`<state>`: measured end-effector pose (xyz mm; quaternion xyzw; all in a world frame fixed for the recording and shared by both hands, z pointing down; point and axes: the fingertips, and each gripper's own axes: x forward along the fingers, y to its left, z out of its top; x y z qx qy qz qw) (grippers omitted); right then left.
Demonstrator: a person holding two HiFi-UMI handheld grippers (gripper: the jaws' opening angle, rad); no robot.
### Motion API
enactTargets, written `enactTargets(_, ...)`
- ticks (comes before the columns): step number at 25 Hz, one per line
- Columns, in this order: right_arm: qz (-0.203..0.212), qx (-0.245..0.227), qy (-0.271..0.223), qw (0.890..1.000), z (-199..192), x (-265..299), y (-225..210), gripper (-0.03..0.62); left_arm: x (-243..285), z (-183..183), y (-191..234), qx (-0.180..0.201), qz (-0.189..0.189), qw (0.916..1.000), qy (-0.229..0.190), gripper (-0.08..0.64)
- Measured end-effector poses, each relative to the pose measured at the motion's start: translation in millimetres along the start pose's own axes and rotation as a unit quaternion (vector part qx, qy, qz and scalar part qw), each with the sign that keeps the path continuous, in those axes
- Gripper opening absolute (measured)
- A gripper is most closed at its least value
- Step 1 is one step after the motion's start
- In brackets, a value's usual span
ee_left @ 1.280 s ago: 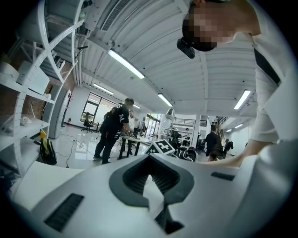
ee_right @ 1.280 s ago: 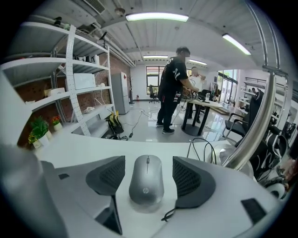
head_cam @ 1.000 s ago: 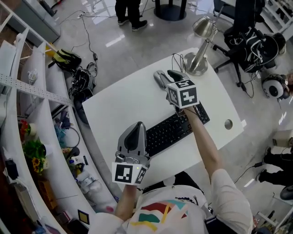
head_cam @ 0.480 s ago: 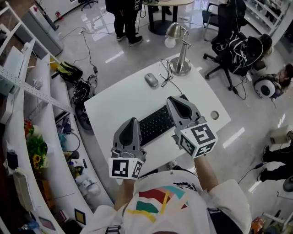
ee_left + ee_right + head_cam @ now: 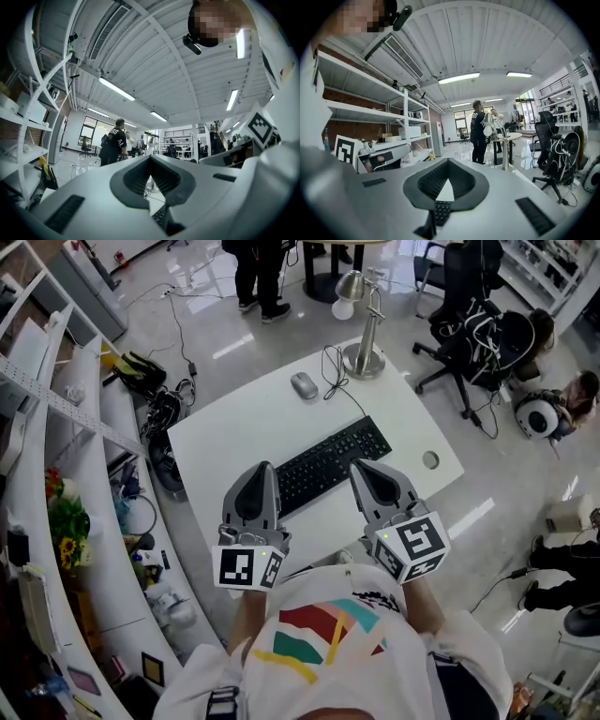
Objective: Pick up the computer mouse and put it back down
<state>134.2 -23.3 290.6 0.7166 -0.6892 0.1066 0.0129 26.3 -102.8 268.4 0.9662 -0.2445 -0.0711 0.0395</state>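
Observation:
The grey computer mouse (image 5: 304,385) lies on the far part of the white table (image 5: 234,442), next to its cable and apart from both grippers. Near the table's front edge, close to my body, my left gripper (image 5: 262,468) hangs over the keyboard's left end; its jaws meet at the tip with nothing between them (image 5: 150,158). To its right, my right gripper (image 5: 361,468) is held at about the same height, shut and empty (image 5: 447,160). Both point roughly level across the table. The mouse does not show in either gripper view.
A black keyboard (image 5: 328,463) lies slantwise between the grippers and the mouse. A silver desk lamp (image 5: 363,360) stands at the far corner. The table has a round cable hole (image 5: 430,459) at the right. Shelves (image 5: 56,409) run along the left, an office chair (image 5: 473,324) stands at the right, and people stand beyond.
My right gripper has left the mouse at the far side and drawn back and up to the near edge, its jaws shut. My left gripper rose and shifted a little. The mouse stays on the table.

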Motion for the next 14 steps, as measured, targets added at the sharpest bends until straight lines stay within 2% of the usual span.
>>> enactTargets(5, 0.008, -0.015, -0.006, 1.0, 9, 3, -1, 0.013, 2, -1, -2, 0.001, 0.008, 1.0, 0.0, 0.044)
enactTargets(14, 0.005, -0.013, 0.003, 1.0, 14, 6, 0, 0.013, 2, -1, 3, 0.001, 0.017, 0.9998, 0.013, 0.044)
